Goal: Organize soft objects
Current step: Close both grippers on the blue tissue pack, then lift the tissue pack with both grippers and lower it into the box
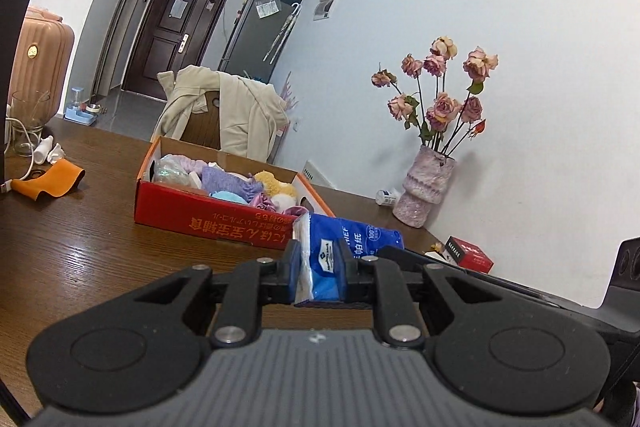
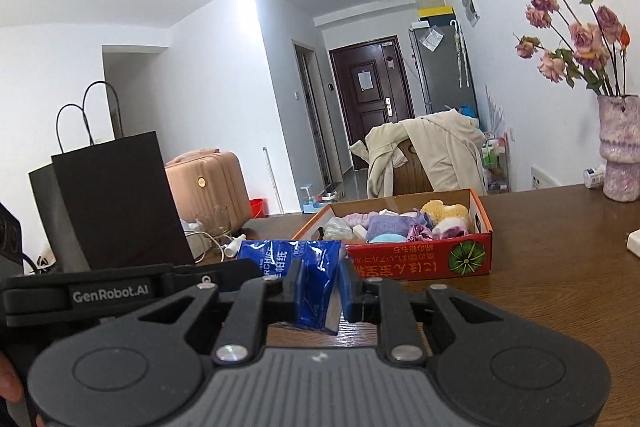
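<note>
Left gripper (image 1: pixel 319 267): jaws nearly closed, pads pinching one end of a blue tissue pack (image 1: pixel 344 247); pack raised off the table (image 1: pixel 80 247).
Right gripper (image 2: pixel 319 287): jaws nearly closed, clamped on the other end of the tissue pack (image 2: pixel 308 275); pack ran leftward from the jaws, between both grippers.
Pack position: just in front of the red box (image 1: pixel 208 223), nearer the cameras than it, above the table top.
Box: open, on the table; held soft items – purple cloth (image 1: pixel 224 179), yellow sponge (image 1: pixel 272 183), pale blue piece, pink and white bits; not all could be told apart.
Left view only: orange cloth (image 1: pixel 48 183) and glass jar (image 1: pixel 26 119) at table's left; small red carton (image 1: pixel 470 253) near the vase (image 1: pixel 424 187).
Right view only: black paper bag (image 2: pixel 116 203) standing on the table's left; left gripper's body labelled GenRobot.AI; watermelon print on the box (image 2: pixel 466 255).
Both views: dried roses in the vase, coat over a chair (image 1: pixel 224 115), pink suitcase (image 2: pixel 208 183).
</note>
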{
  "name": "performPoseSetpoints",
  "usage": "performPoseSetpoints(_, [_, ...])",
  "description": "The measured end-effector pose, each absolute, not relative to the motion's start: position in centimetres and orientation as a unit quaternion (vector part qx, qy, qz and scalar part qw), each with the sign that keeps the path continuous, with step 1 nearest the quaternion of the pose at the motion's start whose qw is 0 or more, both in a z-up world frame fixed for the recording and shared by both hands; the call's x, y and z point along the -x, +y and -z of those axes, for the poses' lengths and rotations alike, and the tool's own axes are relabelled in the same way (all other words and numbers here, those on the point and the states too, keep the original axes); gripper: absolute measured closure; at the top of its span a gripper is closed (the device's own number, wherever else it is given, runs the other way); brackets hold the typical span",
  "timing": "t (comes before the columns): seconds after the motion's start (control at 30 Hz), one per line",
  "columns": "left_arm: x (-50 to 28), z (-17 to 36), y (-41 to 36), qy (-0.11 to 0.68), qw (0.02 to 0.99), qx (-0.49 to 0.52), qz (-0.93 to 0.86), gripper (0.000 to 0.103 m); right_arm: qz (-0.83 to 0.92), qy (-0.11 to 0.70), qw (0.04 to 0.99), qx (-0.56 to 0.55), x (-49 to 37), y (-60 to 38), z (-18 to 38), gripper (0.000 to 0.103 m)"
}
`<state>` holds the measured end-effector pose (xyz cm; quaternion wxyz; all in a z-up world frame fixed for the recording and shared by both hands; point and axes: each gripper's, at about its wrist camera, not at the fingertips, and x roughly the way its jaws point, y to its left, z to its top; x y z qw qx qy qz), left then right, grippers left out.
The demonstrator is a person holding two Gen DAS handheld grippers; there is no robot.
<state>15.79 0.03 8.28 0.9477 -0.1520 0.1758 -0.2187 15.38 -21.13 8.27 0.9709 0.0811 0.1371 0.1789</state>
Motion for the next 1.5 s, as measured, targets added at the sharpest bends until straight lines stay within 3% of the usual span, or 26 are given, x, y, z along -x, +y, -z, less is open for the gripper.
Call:
performPoseSetpoints(0.23, [-19.3,-10.8,-0.4,0.165,0.943,0.155,0.242,0.085,-0.166,0.119,0.977,-0.064,-16.6,-21.4,-10.1,0.086])
performPoseSetpoints(0.47, [-27.9,-15.5,-1.4,0.158,0.939,0.159,0.261,0.085,-0.166,0.102,0.979,-0.064,-24.0,-23.0,-14.8,0.086])
performPoseSetpoints(0.77, [-40.4,-17.4,-3.2,0.217,0.934,0.152,0.238,0.085,-0.170,0.168,0.970,-0.052,-37.3,-24.0,-19.5,0.086])
performPoseSetpoints(1.1, [-55.4,-9.4,-5.2,0.353,0.894,0.177,0.209,0.085,-0.144,0.311,0.936,-0.083,-53.4,-25.6,-13.7,0.086])
performPoseSetpoints(1.4, [-62.1,0.1,-4.8,0.435,0.866,0.177,0.173,0.085,-0.122,0.405,0.904,-0.061,-61.6,-23.8,-4.0,0.086])
performPoseSetpoints(1.5, [-62.4,0.4,-5.1,0.439,0.866,0.163,0.175,0.085,-0.114,0.421,0.898,-0.058,-63.0,-23.3,-2.7,0.086])
